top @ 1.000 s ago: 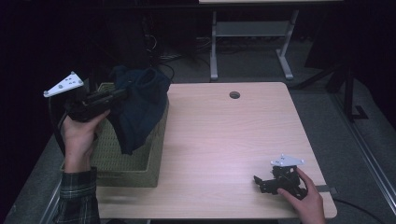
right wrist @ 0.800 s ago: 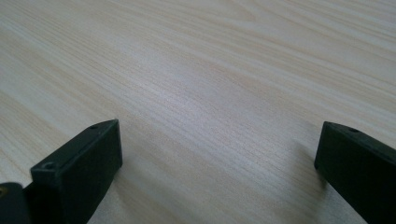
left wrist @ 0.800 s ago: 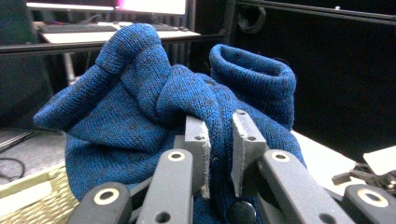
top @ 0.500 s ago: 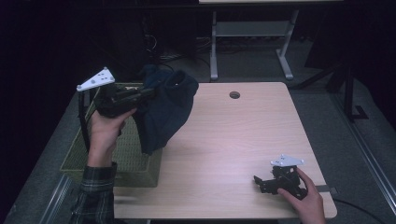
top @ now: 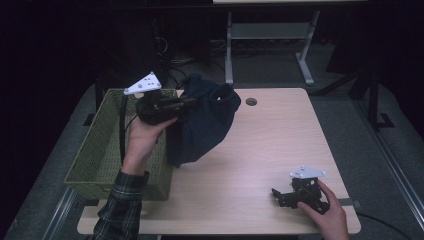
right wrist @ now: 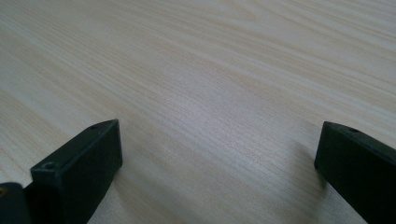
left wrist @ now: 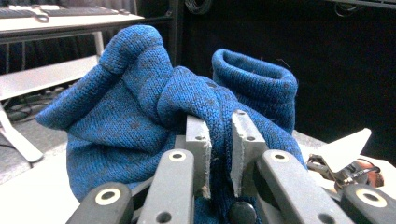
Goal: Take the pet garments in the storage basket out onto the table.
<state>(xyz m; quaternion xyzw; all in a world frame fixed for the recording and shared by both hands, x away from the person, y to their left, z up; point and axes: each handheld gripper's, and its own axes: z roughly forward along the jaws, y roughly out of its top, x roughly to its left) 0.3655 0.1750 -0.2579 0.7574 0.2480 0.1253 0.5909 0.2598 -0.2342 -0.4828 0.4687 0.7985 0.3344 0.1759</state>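
One big desk (top: pixel 280 150) in front of me, green basket (top: pixel 95 155) on its left edge. My left gripper (top: pixel 192 104) has its fingers clenched on a blue knit sweater (top: pixel 207 125), dangling it over the desk just beside the basket. Right gripper (top: pixel 278 195) rests near the front right corner, fingers spread wide, nothing in them.
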